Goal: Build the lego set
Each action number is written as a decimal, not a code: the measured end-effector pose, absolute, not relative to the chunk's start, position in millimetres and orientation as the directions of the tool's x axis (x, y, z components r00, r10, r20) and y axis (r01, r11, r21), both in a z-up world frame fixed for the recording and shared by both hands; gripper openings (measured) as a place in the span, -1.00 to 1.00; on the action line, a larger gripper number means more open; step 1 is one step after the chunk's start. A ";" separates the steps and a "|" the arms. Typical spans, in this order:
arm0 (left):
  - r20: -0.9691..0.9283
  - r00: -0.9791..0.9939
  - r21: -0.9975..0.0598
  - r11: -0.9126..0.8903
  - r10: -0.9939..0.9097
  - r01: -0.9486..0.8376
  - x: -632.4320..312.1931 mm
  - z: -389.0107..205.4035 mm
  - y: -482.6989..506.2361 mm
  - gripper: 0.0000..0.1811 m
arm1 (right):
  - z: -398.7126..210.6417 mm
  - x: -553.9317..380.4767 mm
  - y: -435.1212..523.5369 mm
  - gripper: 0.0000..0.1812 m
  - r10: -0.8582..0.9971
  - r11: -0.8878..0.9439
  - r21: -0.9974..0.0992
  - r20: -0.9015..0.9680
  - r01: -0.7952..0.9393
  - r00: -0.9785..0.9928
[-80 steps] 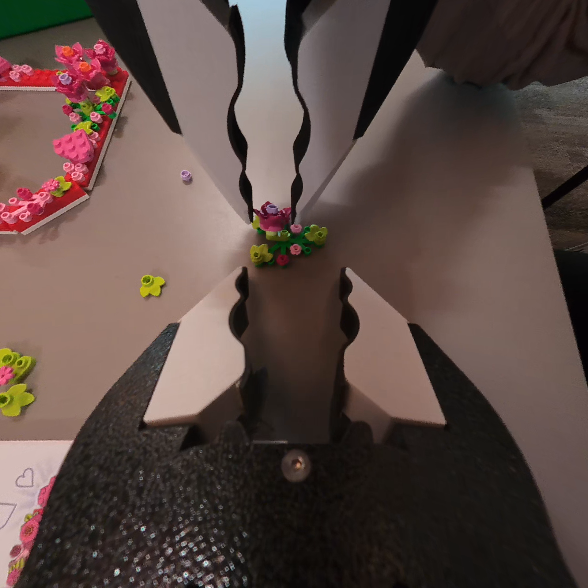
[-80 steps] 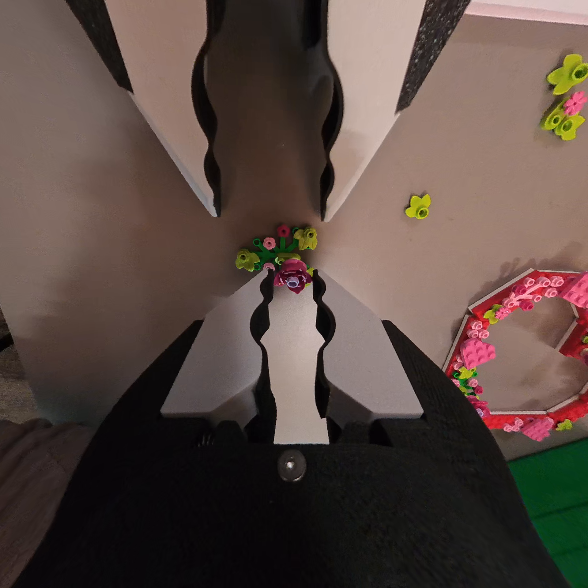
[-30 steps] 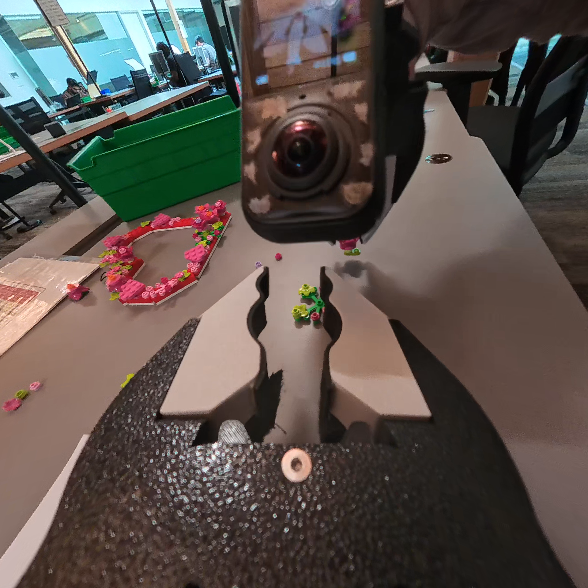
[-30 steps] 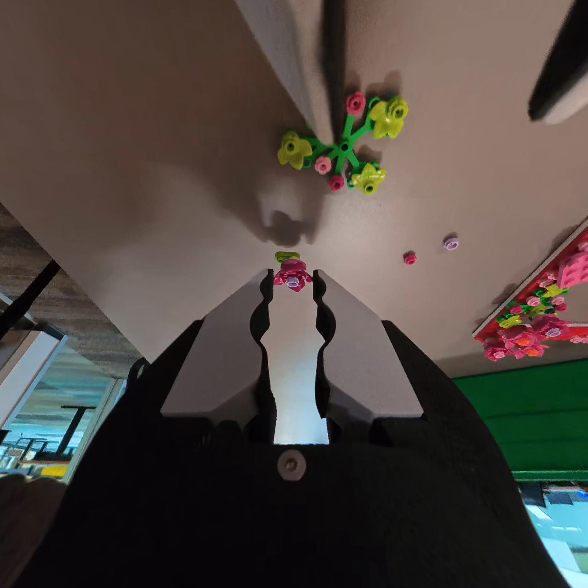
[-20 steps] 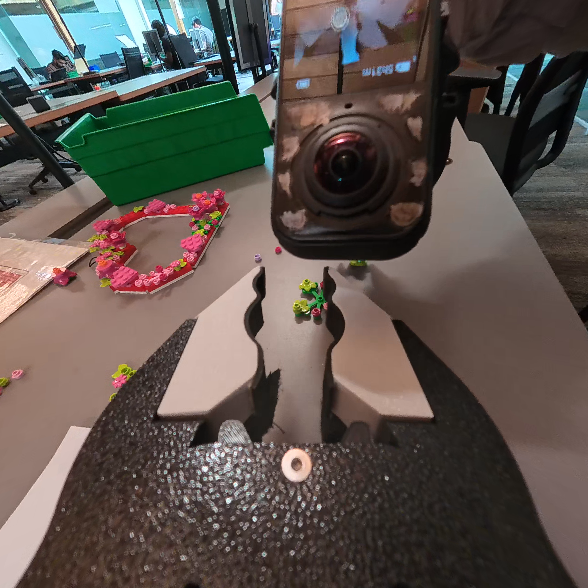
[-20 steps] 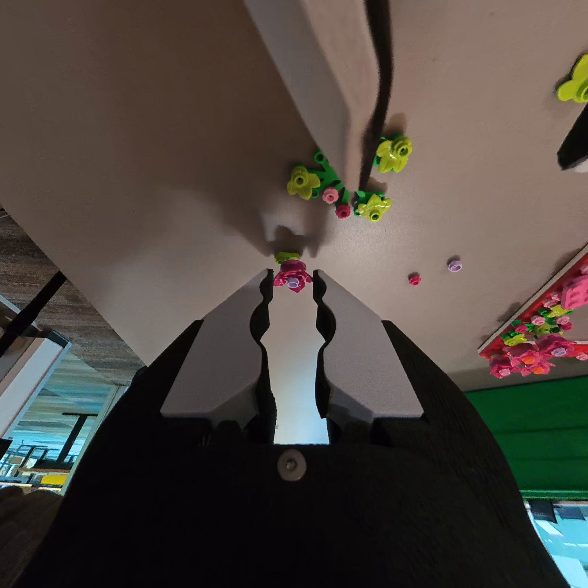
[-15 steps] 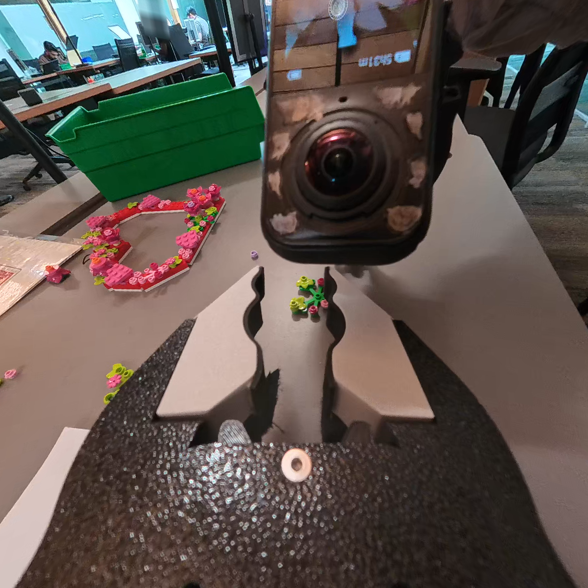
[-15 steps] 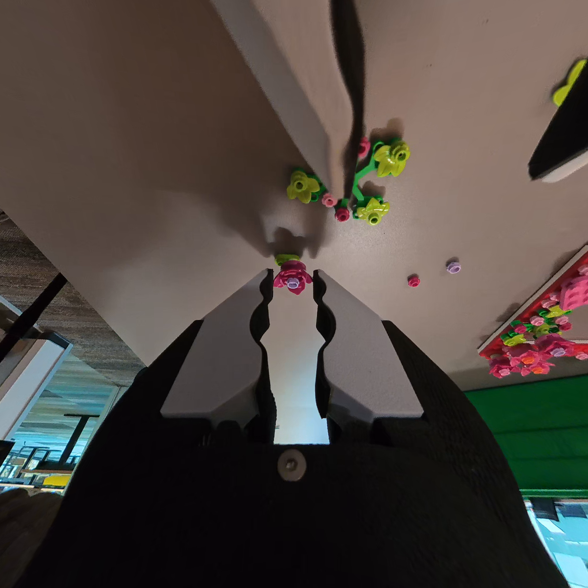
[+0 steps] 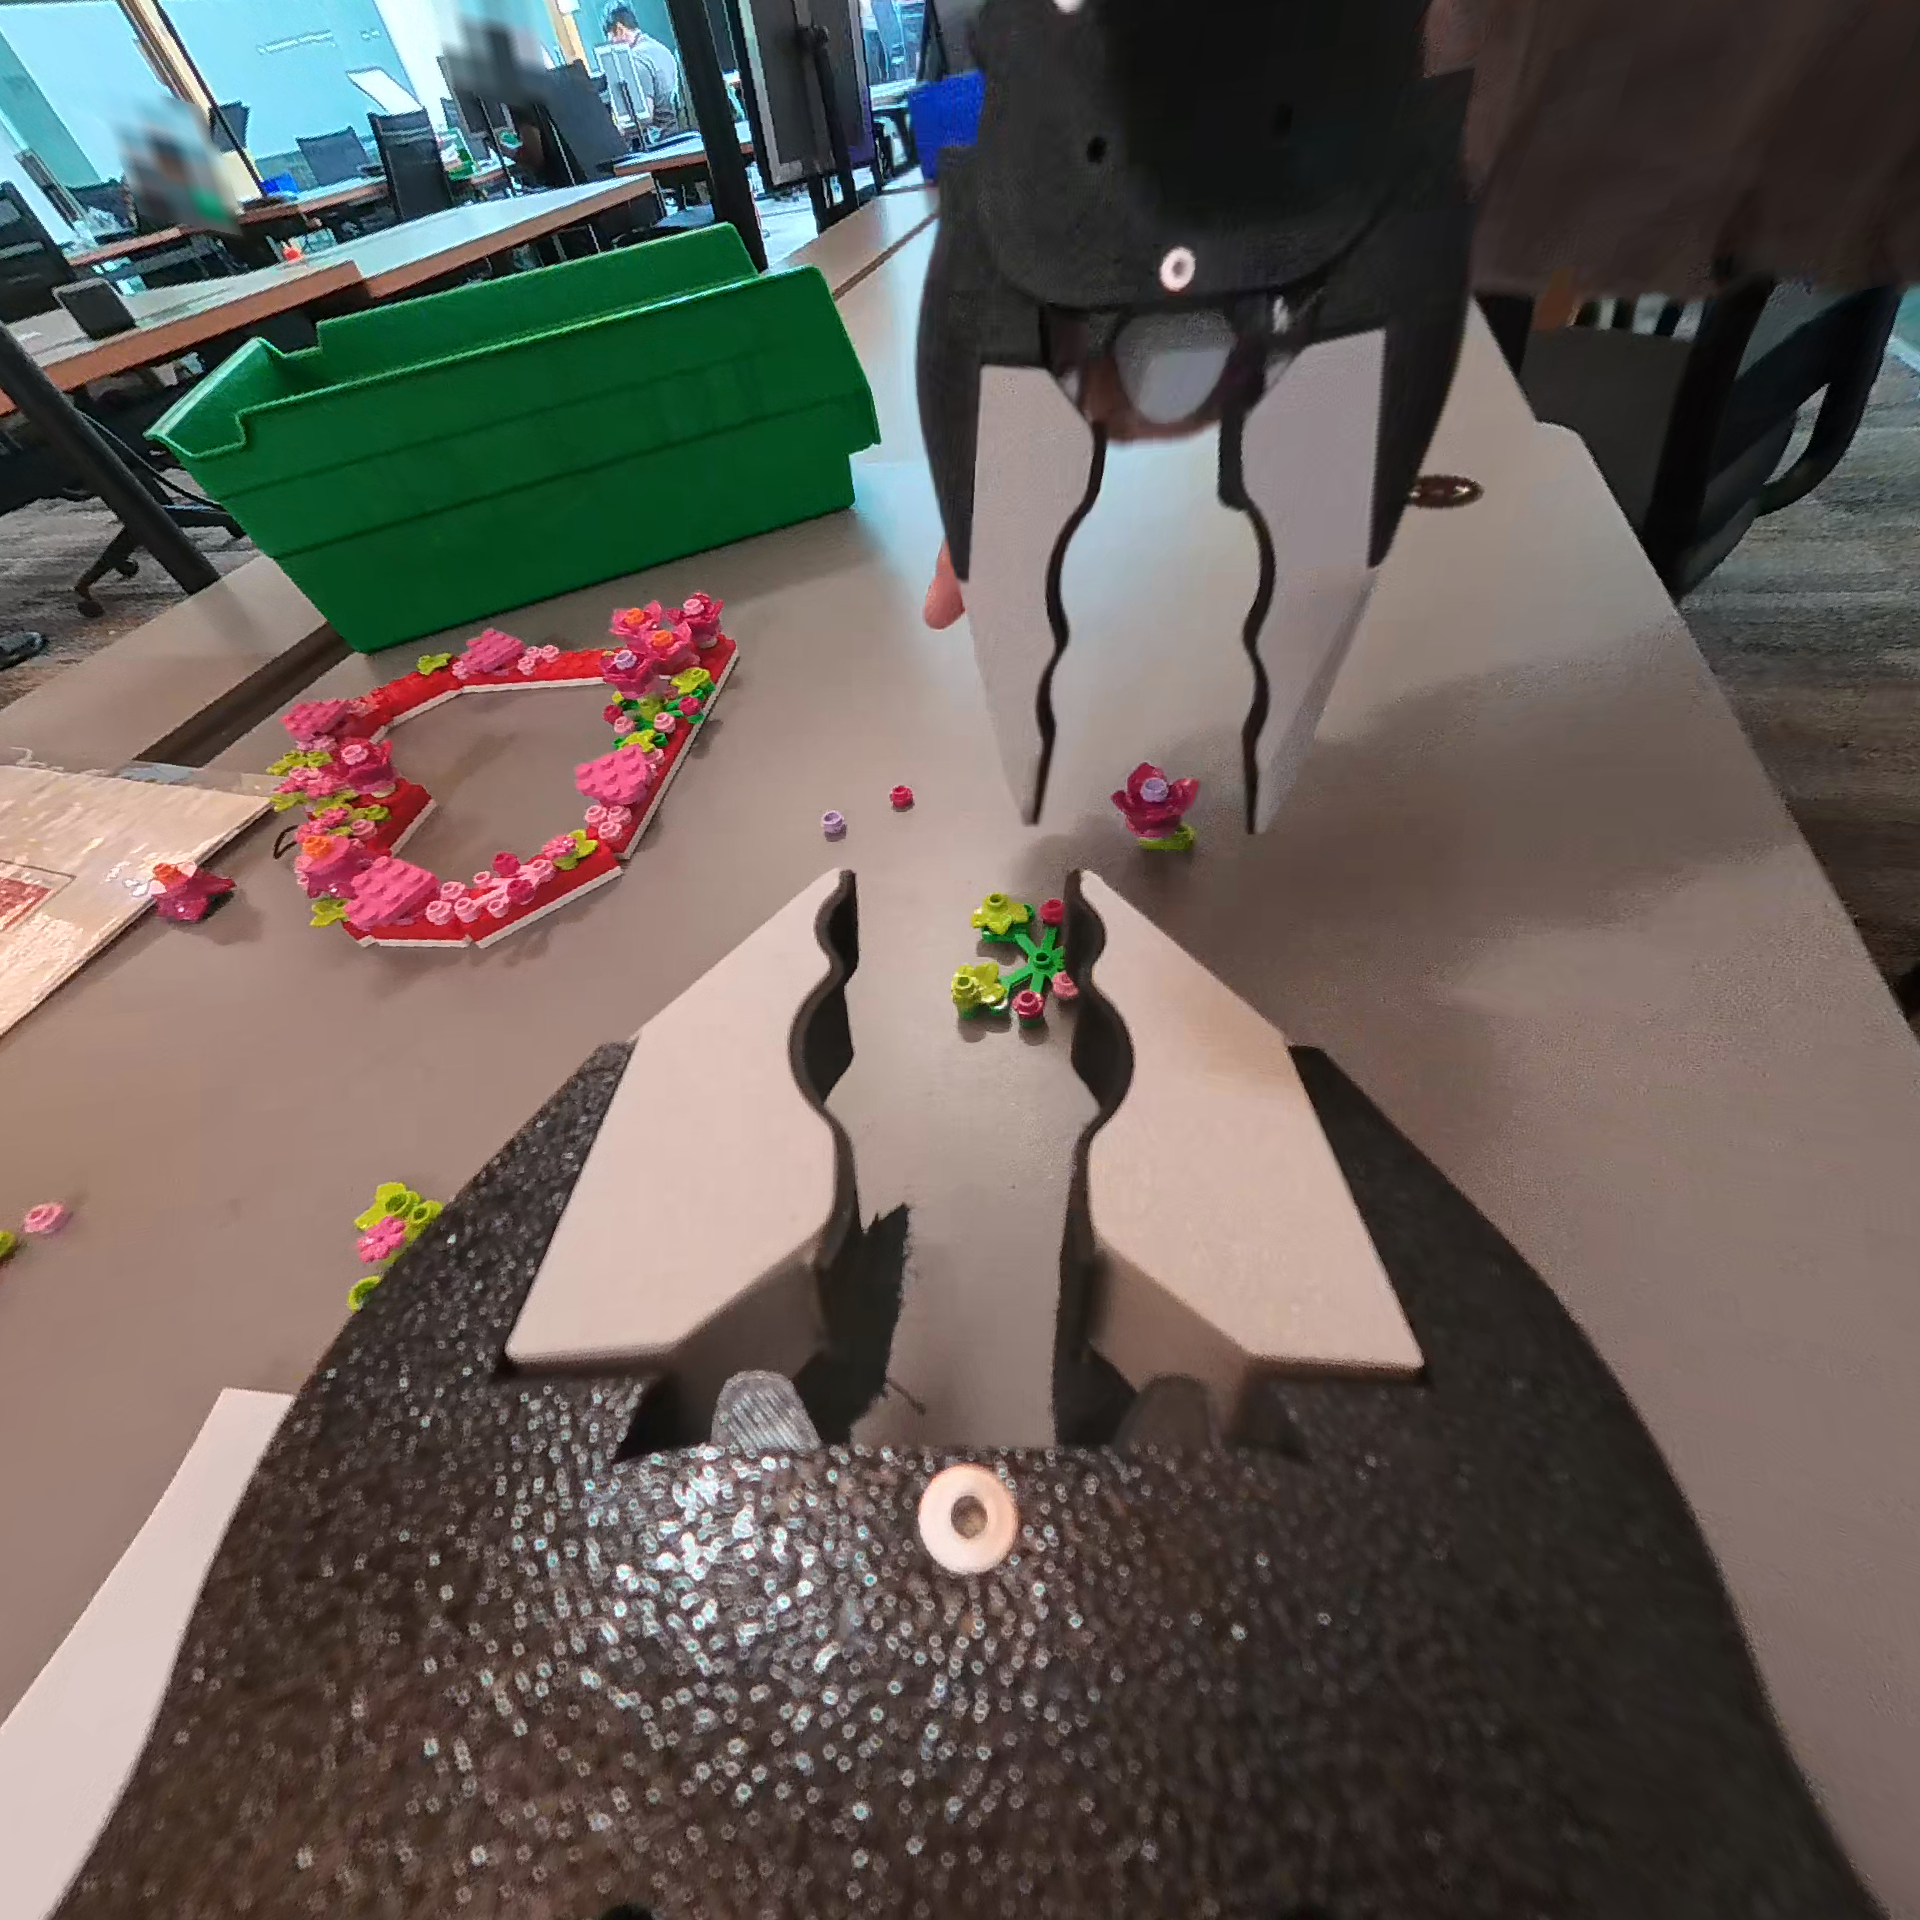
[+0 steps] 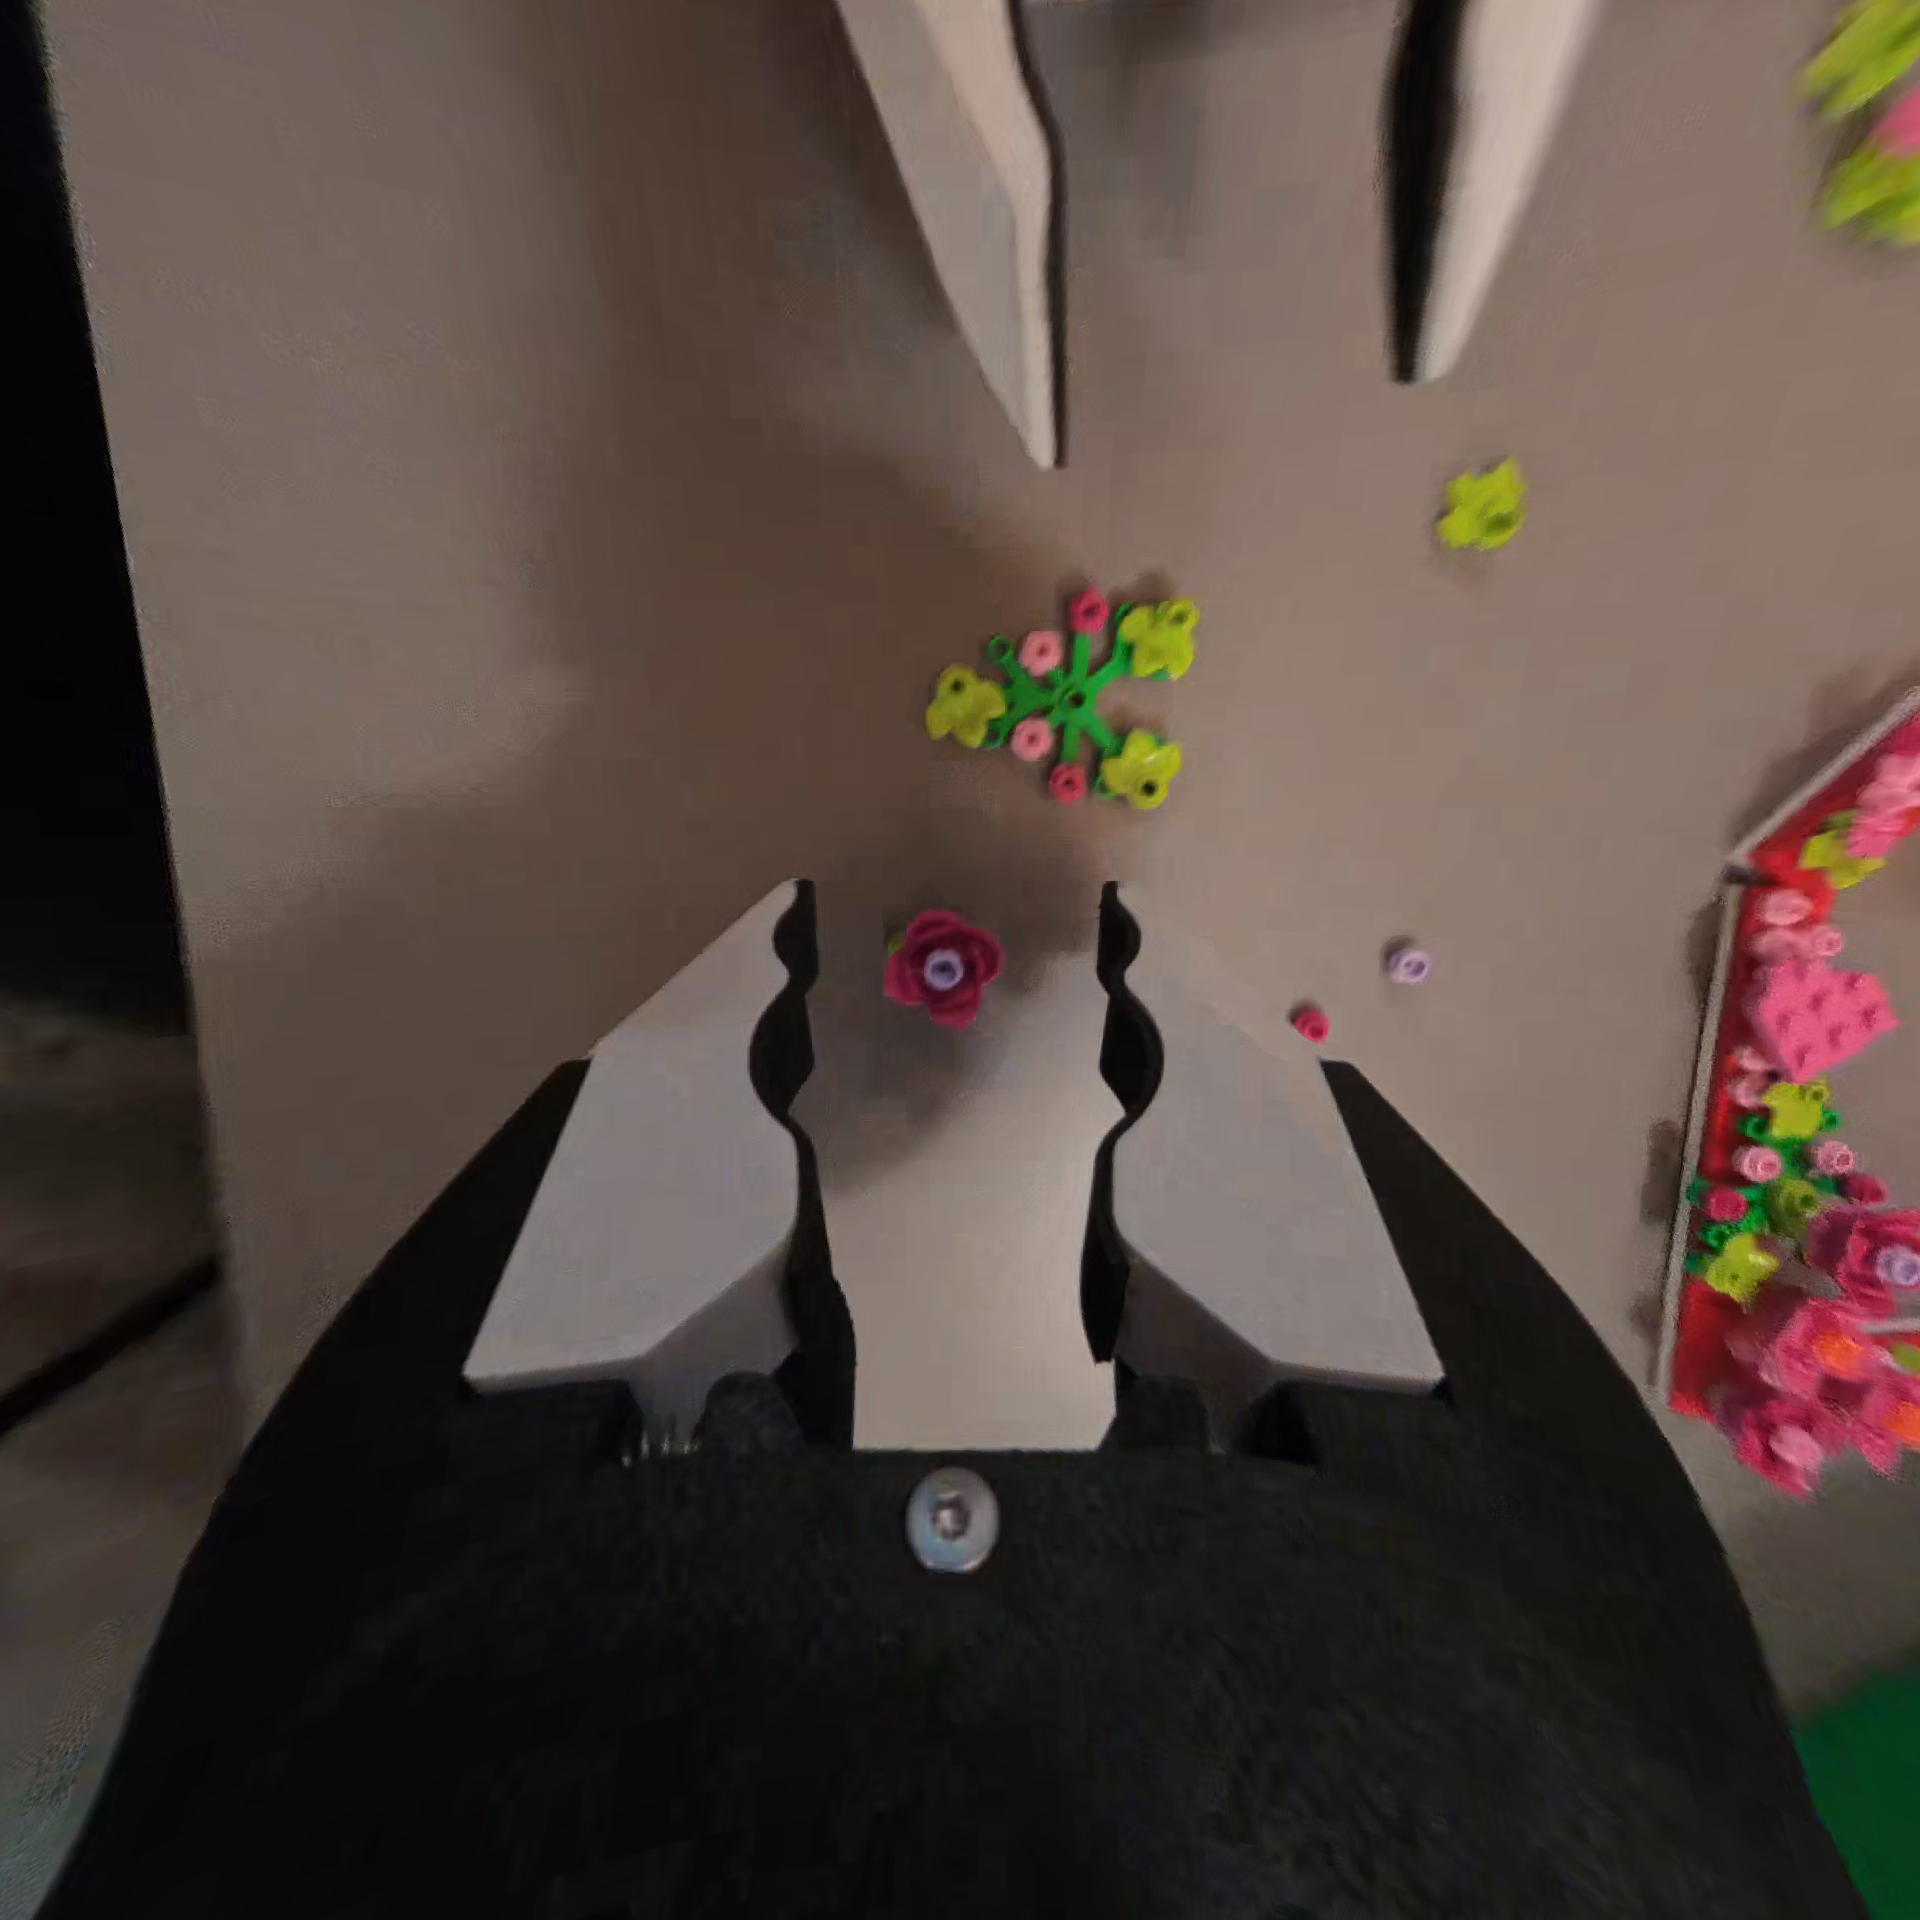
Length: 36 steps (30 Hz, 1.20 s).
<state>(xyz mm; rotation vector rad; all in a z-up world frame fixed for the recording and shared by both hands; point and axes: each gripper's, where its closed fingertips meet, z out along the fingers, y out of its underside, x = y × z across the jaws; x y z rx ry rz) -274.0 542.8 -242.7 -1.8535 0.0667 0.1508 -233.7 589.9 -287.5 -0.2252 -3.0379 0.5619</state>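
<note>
A magenta rose piece (image 10: 942, 968) on a lime base stands free on the grey table, between the open fingers of my right gripper (image 10: 956, 894). It also shows in the left wrist view (image 9: 1151, 805), under the right gripper (image 9: 1143, 821). A green stem cluster (image 9: 1013, 956) with lime and pink flowers lies between the tips of my open, empty left gripper (image 9: 961, 894). In the right wrist view the cluster (image 10: 1070, 701) lies between the rose and the left gripper (image 10: 1226, 416).
A red wreath frame (image 9: 499, 790) with pink flowers lies to the left, before a green bin (image 9: 540, 436). Loose lilac (image 9: 832, 824) and red (image 9: 901, 797) studs lie near it. Lime and pink flowers (image 9: 390, 1231) and a booklet (image 9: 83, 862) lie at the left. Spacing between my two grippers at the tips: around 8 centimetres.
My right gripper has opened and let go of the rose, which now stands on the table. It has tilted so its fingers point down. The left gripper stays open.
</note>
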 end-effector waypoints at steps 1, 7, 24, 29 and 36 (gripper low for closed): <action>-0.136 0.990 -0.951 -0.285 0.029 -0.122 -273.7 -242.6 542.8 -0.58 | -286.2 -236.8 588.5 -0.40 0.173 0.864 -0.484 0.034 0.136 -0.984; -0.136 0.991 -0.947 -0.295 0.006 -0.128 -269.1 -245.8 544.5 -0.56 | -285.5 -231.6 600.2 -0.47 0.247 0.563 -0.802 -0.066 0.199 -0.967; -0.173 0.984 -0.933 -0.312 -0.045 -0.178 -256.1 -248.9 546.8 -0.53 | -289.8 -228.6 601.1 -0.76 0.154 0.563 -0.808 -0.103 0.173 -0.983; -0.135 0.990 -0.934 -0.328 -0.050 -0.144 -249.4 -251.4 545.8 -0.54 | -270.7 -253.5 580.1 -0.76 0.302 0.456 -0.872 -0.037 0.179 -0.953; -0.171 0.985 -0.906 -0.394 0.004 -0.155 -259.9 -258.7 535.8 -0.55 | -279.3 -268.3 560.5 -0.75 0.349 0.462 -0.848 -0.095 0.259 -0.932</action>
